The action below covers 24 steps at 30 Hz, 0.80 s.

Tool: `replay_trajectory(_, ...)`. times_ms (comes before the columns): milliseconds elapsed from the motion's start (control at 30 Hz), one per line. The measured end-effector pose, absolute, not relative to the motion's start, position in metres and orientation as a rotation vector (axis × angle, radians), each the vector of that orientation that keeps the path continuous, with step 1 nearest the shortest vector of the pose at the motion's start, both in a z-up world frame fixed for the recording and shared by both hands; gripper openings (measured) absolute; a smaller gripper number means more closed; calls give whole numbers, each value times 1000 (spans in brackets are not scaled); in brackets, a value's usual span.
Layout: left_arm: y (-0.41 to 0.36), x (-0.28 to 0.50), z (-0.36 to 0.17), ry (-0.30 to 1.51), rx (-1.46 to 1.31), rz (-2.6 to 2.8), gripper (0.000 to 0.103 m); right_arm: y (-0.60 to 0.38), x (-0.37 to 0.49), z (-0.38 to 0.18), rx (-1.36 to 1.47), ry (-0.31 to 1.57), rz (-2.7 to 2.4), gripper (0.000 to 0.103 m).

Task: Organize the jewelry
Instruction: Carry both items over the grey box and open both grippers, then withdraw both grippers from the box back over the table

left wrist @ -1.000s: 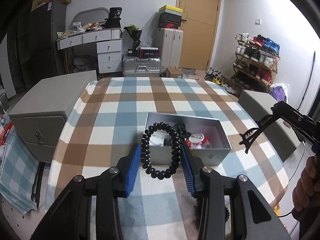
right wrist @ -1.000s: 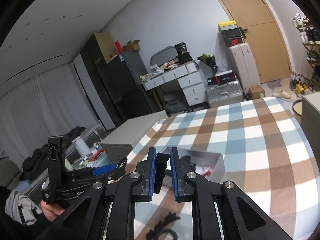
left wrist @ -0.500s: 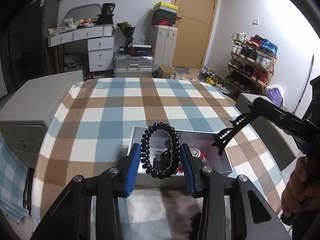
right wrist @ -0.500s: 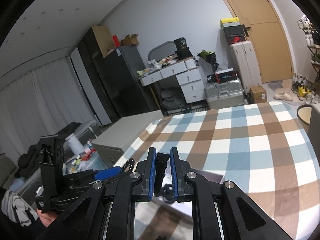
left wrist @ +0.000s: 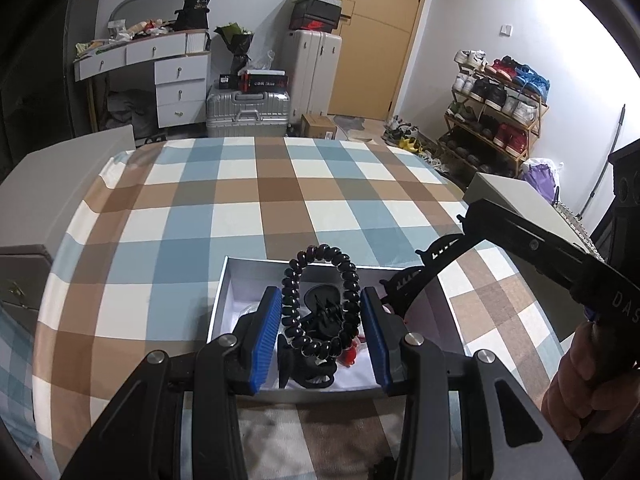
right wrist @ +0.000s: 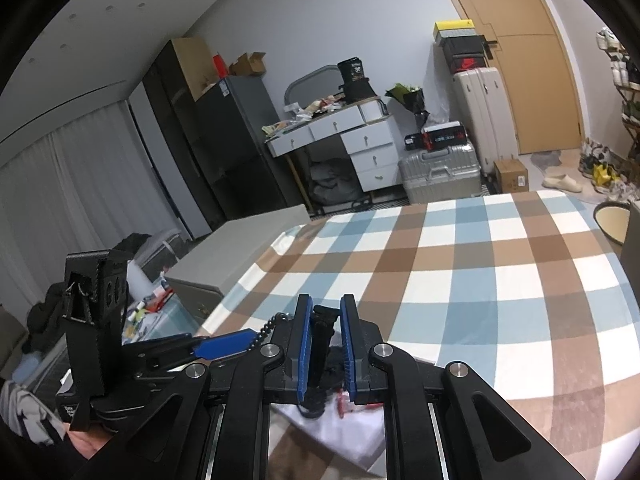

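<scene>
My left gripper (left wrist: 320, 320) is shut on a black bead bracelet (left wrist: 318, 300) and holds it upright above the open grey jewelry box (left wrist: 240, 276) on the checked tablecloth. Inside the box lie black items (left wrist: 316, 360) and something red (left wrist: 350, 356). My right gripper (right wrist: 323, 340) is shut on a black hair claw clip (right wrist: 320, 344), also over the box (right wrist: 340, 432). The right gripper shows in the left wrist view (left wrist: 412, 280) with the clip at the box's right side. The left gripper shows at the left of the right wrist view (right wrist: 224, 346).
The checked tablecloth (left wrist: 280, 192) covers the table. Grey cabinets stand at the left (left wrist: 60, 172) and at the right (left wrist: 516, 200) of the table. A shoe rack (left wrist: 496, 112), suitcases (left wrist: 248, 114) and a white desk (left wrist: 160, 76) stand beyond.
My left gripper has moved forward with the bracelet, from in front of the box to above it. My right gripper has moved in with the clip from the right to the box.
</scene>
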State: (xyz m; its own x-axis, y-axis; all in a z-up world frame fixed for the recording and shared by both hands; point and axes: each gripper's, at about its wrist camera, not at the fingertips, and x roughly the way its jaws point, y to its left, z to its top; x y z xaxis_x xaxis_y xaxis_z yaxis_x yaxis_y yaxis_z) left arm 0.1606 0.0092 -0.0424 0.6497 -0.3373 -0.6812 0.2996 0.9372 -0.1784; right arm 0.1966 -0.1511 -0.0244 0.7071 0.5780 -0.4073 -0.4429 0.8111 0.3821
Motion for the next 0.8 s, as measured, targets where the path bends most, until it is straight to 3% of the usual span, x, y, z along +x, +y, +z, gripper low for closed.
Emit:
replay_trajectory(333, 1, 171, -51, 817, -55, -393, 35, -151, 213, -41, 276, 591, 570, 13)
replay_trajectory(467, 0, 172, -49, 810, -49, -404, 44, -152, 213, -42, 279, 586, 568, 17)
replay_trajectory(567, 0, 172, -48, 814, -43, -388, 48, -155, 213, -42, 300, 586, 570, 29)
replay_trajectory(633, 2, 171, -48, 814, -50, -386, 56, -159, 212, -41, 321, 580, 572, 31)
replay_trajectory(800, 3, 164, -43, 804, -36, -368, 57, -165, 205, -36, 337, 563, 563, 42)
